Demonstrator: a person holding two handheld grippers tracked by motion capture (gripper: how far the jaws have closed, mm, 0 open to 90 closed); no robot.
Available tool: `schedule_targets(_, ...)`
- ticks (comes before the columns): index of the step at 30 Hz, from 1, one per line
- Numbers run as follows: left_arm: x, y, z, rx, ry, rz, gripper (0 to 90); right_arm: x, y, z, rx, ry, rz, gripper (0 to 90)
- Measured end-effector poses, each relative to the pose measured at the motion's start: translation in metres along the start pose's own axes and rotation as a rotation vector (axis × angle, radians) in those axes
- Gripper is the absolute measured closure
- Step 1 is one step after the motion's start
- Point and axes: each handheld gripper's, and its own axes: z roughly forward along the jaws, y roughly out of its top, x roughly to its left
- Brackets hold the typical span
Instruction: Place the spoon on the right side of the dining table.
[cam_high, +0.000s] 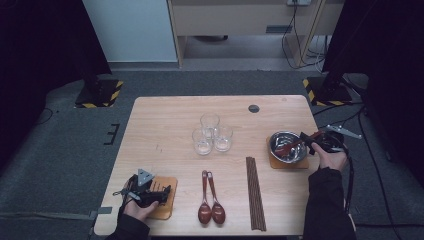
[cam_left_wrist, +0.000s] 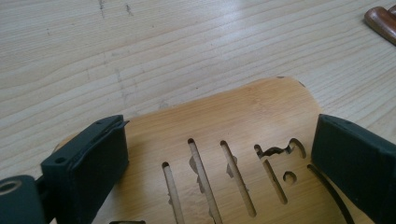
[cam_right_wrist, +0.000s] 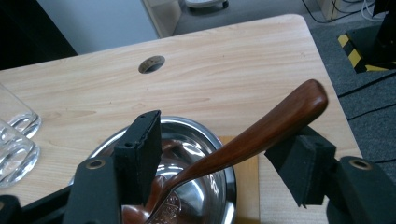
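A steel bowl (cam_high: 285, 140) sits on a wooden coaster (cam_high: 300, 163) at the table's right edge. A brown wooden spoon (cam_high: 295, 144) lies in it, head down in the bowl (cam_right_wrist: 194, 135) and handle (cam_right_wrist: 275, 123) sticking out to the right. My right gripper (cam_high: 310, 143) is open, with its jaws on either side of the handle. The handle rests on top of the right jaw and the left jaw stands apart from it. At the front left, my left gripper (cam_high: 164, 192) is open just over a slotted bamboo trivet (cam_left_wrist: 243, 116).
Three empty glasses (cam_high: 211, 134) stand together mid-table. Two more wooden spoons (cam_high: 210, 202) and several dark chopsticks (cam_high: 255, 192) lie near the front edge. A round cable hole (cam_high: 254, 108) is at the back. The table's right edge is close to my right hand.
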Motion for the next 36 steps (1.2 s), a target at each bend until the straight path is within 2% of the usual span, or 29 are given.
schedule_targets(8,0.000,0.000,0.000,-0.003,0.002,-0.002,2.9,-0.003,-0.003,0.002,0.009,-0.002,0.013,35.3)
schedule_targets(15,-0.001,-0.001,0.000,-0.007,0.005,-0.005,2.9,-0.004,-0.005,0.004,0.038,-0.022,-0.012,34.5)
schedule_targets(27,-0.001,-0.001,0.000,-0.008,0.006,-0.005,2.9,-0.005,-0.007,0.006,0.081,-0.023,-0.018,35.9)
schedule_targets(29,-0.001,-0.001,0.000,-0.008,0.006,-0.005,2.9,-0.006,-0.009,0.006,0.071,-0.020,0.006,36.4)
schedule_targets(36,-0.001,-0.001,0.000,-0.008,0.005,-0.005,2.9,-0.010,-0.013,0.006,0.082,-0.021,0.014,35.7)
